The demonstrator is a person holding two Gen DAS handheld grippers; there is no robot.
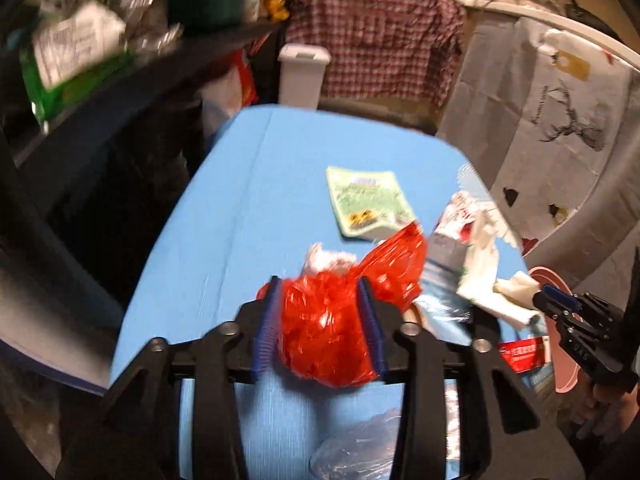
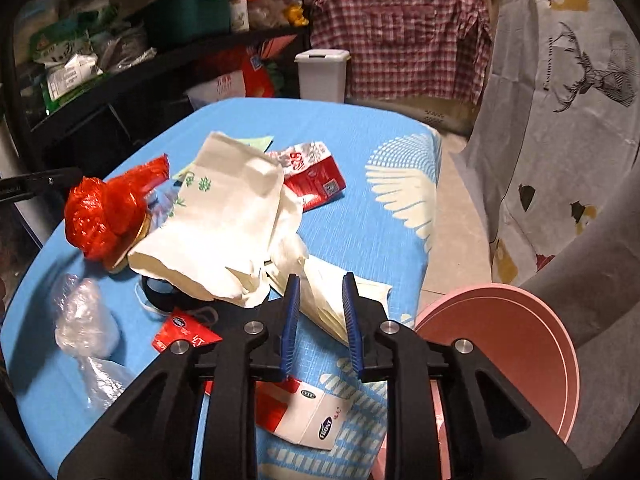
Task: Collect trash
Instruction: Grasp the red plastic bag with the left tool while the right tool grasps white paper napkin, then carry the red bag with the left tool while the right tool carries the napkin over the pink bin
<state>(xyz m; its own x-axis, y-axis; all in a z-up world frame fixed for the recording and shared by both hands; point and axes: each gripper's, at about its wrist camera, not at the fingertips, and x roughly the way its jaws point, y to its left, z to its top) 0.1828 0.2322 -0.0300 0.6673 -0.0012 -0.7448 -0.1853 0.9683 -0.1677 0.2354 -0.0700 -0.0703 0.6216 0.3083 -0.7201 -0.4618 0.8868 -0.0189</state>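
Observation:
My left gripper (image 1: pixel 320 292) is shut on a crumpled red plastic bag (image 1: pixel 324 336) held just above the blue table; the bag also shows in the right wrist view (image 2: pixel 100 212) at the left. My right gripper (image 2: pixel 319 284) is shut on a white paper bag (image 2: pixel 332 304) whose bulk (image 2: pixel 224 216) lies on the table; it shows at the right of the left wrist view (image 1: pixel 556 304). More trash lies on the table: a green packet (image 1: pixel 368 200), a red-and-white carton (image 2: pixel 316 176), a clear plastic bag (image 2: pixel 84 320), a red-and-white box (image 2: pixel 304 416).
A blue cloth covers the table (image 2: pixel 360 208). A white lidded bin (image 2: pixel 322 74) stands beyond its far end. A pink round bin (image 2: pixel 504 344) is at the right edge. Dark shelves (image 2: pixel 120 60) full of goods run along the left. Draped cloth (image 2: pixel 560 120) hangs right.

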